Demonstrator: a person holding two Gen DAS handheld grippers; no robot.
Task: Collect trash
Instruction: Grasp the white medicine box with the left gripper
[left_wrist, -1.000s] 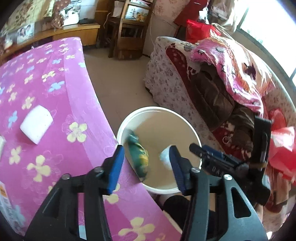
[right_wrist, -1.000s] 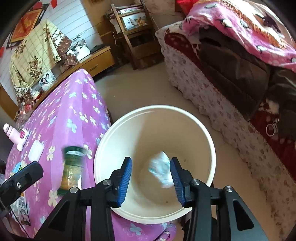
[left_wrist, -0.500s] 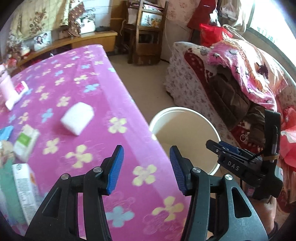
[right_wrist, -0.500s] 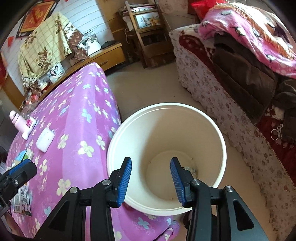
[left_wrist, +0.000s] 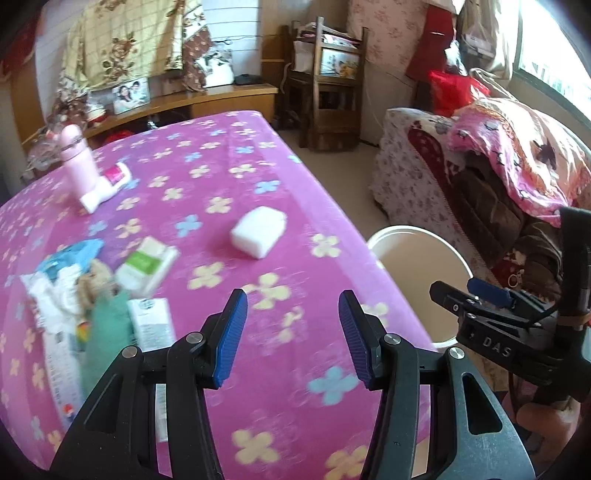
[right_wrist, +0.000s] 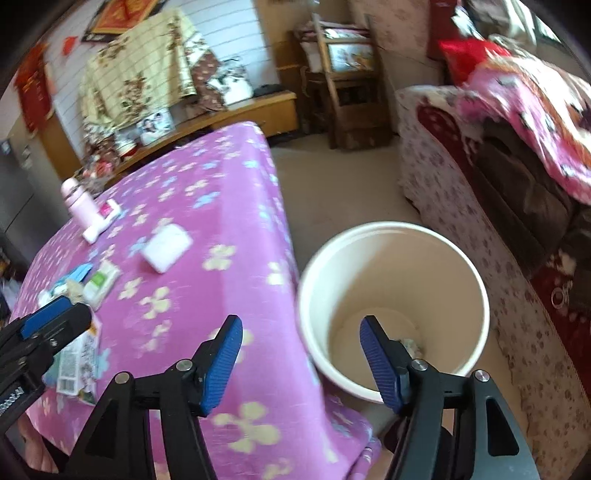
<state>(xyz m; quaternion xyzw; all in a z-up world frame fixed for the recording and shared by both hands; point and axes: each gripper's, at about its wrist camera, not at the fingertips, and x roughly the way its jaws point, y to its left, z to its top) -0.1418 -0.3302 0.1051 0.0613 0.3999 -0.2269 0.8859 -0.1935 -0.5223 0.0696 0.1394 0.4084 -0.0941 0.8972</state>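
Both hand-held grippers empty: left hand-held gripper (left_wrist: 290, 332) jaws apart; right hand-held gripper (right_wrist: 301, 356) jaws just opening wider. Next: approach white rectangular tissue pack (left_wrist: 259, 235) on pink flowered bench (left_wrist: 295, 369) squarely, pinch firmly, carry over cream plastic bucket (right_wrist: 476, 280).

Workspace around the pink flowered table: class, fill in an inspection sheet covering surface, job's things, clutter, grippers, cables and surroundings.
Surface: table under a pink flowered cloth.
Job's things: white bucket on the floor beside the table, a scrap at its bottom; wrappers and packets piled at the table's left.
Clutter: white block, pink bottle.
Grippers: left gripper open, empty; right gripper open, empty, jaws just widened.
Cables: nothing seen.
Surroundings: sofa with blankets, wooden chair.
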